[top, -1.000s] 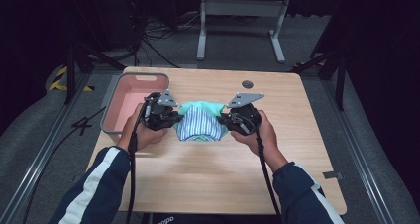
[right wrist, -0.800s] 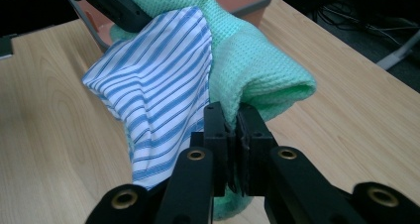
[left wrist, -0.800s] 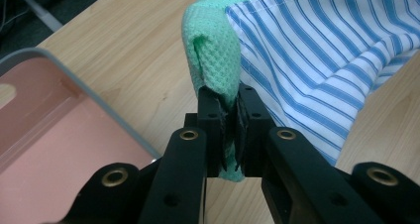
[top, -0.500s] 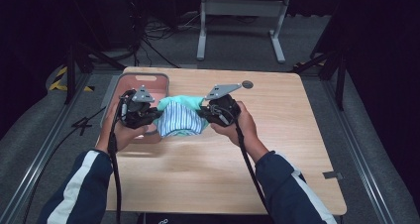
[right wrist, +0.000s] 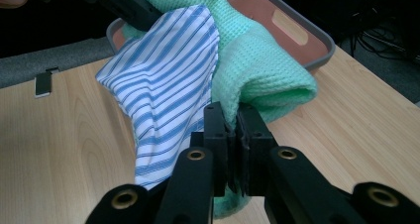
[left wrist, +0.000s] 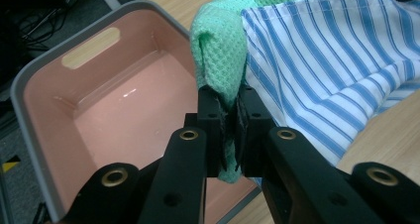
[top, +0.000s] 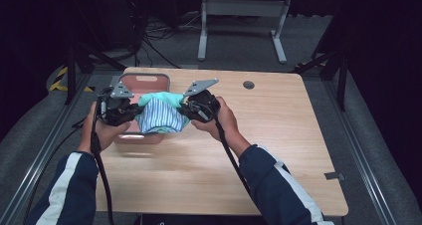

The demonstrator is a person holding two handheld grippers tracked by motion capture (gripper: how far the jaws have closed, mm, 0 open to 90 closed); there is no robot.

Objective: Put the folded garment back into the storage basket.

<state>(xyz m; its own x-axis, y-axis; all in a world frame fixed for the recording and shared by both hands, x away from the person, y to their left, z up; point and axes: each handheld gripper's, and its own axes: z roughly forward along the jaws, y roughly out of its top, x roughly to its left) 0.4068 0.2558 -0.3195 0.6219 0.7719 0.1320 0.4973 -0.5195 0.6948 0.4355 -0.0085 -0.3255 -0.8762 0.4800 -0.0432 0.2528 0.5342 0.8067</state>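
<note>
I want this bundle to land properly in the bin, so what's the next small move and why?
Probably lower the cloth bundle straight down before releasing. The left hand-held gripper and right hand-held gripper each pinch a green edge, and the bundle hangs over the pink bin, which looks empty, partly over its near rim.

**Bright table, dark room**

Overhead light falls evenly on the wooden table (top: 278, 135), while the floor and background around it sink into near black. Shadows under the arms are soft. A small glare spot marks the pink bin (left wrist: 129, 92). The near black jaws look slightly soft.
</note>
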